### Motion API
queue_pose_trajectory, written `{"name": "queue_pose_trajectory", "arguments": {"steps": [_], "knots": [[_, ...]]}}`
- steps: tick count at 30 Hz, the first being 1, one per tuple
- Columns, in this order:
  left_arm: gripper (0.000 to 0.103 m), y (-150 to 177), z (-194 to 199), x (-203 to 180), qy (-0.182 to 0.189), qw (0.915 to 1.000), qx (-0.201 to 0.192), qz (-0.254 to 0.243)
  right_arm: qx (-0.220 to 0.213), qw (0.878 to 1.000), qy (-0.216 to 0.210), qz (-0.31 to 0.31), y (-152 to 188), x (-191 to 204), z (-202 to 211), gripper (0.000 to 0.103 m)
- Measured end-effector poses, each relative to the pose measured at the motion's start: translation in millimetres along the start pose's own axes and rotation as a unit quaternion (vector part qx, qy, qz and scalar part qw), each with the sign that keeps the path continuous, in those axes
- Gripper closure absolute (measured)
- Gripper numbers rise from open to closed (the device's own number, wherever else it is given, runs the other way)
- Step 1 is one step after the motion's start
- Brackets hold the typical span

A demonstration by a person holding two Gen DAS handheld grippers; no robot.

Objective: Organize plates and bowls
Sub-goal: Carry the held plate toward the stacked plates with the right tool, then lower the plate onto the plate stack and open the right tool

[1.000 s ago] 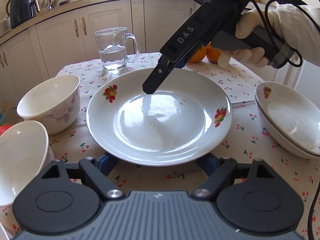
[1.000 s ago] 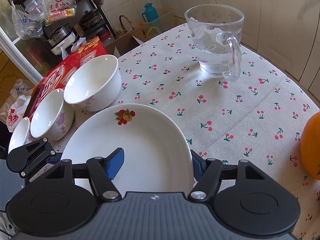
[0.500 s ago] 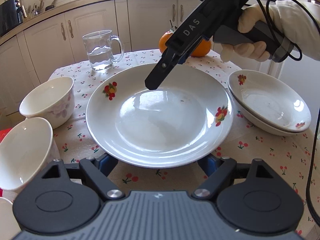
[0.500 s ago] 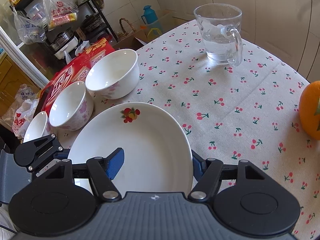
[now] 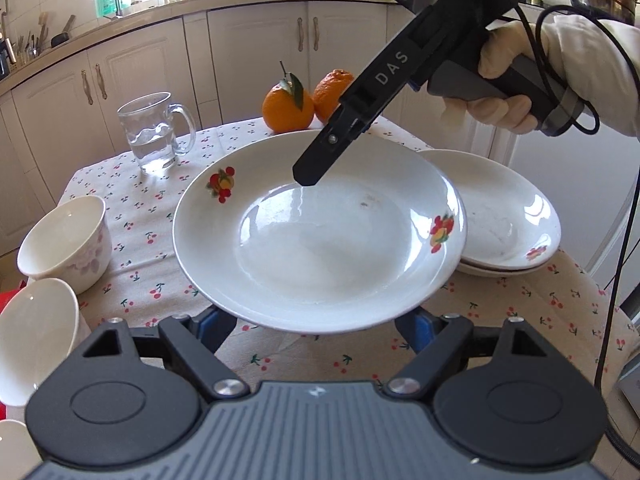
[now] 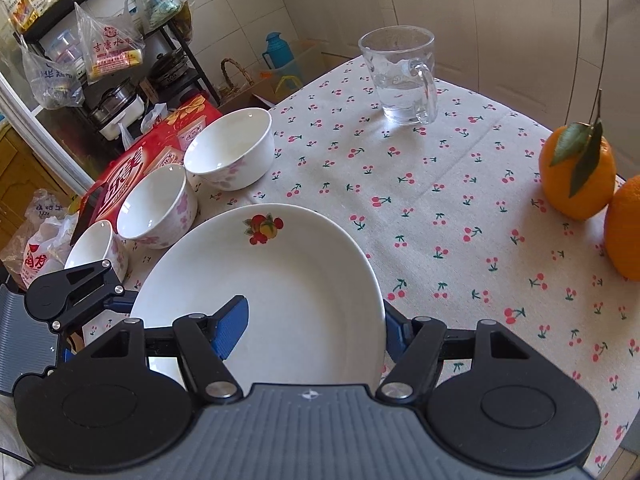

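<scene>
While you hold the white plate (image 5: 320,240) up off the desk (image 6: 440,208), both claws have it at once: your right claw (image 6: 314,332) is closed across the plate's rim, with one blue pad lying on the inner face and the other finger outside the edge, and your left claw (image 5: 316,326) sits at the near rim with its two blue pads just under the plate's edge, though whether they press on it cannot be told from the left wrist view. The plate has a fruit print on its rim and hangs above the cherry-print cloth, overlapping in that view the stack of similar plates (image 5: 508,216) that lies to its right on the desk. Your gloved right hand (image 5: 504,92) grips the handle of the right claw above the plate's far side. Three white bowls (image 6: 232,152) stand in a row along the desk's left edge, apart from the plate. A glass mug (image 6: 400,80) with some water stands at the far side, and two oranges (image 6: 576,176) lie touching each other near the right edge.
</scene>
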State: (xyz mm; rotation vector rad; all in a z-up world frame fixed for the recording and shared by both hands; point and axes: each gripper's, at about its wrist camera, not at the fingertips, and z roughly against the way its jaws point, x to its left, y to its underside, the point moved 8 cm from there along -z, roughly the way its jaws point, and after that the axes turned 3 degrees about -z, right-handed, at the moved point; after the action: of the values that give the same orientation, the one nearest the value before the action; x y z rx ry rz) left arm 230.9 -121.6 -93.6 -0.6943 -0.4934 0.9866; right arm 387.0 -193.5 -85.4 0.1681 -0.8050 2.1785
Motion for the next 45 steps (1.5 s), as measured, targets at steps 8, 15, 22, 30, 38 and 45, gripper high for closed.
{"name": "queue_pose_trajectory", "arguments": {"steps": [8, 15, 22, 30, 38, 45], "knots": [[0.018, -13.2, 0.4, -32.4, 0.037, 0.9986, -0.009, -0.037, -0.017, 0.999, 0.031, -0.029, 32.8, -14.4, 36.8, 0.029], [0.018, -20.7, -3.5, -63.8, 0.066, 0.9955, -0.011, -0.067, -0.040, 0.996, 0.049, -0.064, 64.7, -29.8, 66.2, 0.029], [0.018, -22.5, -9.1, -86.2, 0.088, 0.9922, -0.010, -0.088, -0.055, 0.991, 0.064, -0.100, 96.9, -43.3, 85.3, 0.029], [0.018, -21.8, -16.3, -96.2, 0.098, 0.9906, -0.001, -0.095, -0.060, 0.988, 0.071, -0.124, 116.1, -55.4, 89.2, 0.029], [0.018, -25.0, -21.5, -97.6, 0.097, 0.9900, 0.001, -0.103, -0.059, 0.986, 0.073, -0.137, 126.4, -66.3, 85.4, 0.029], [0.018, -26.6, -25.6, -99.8, 0.099, 0.9888, 0.001, -0.112, -0.057, 0.984, 0.084, -0.149, 136.7, -73.1, 88.0, 0.029]]}}
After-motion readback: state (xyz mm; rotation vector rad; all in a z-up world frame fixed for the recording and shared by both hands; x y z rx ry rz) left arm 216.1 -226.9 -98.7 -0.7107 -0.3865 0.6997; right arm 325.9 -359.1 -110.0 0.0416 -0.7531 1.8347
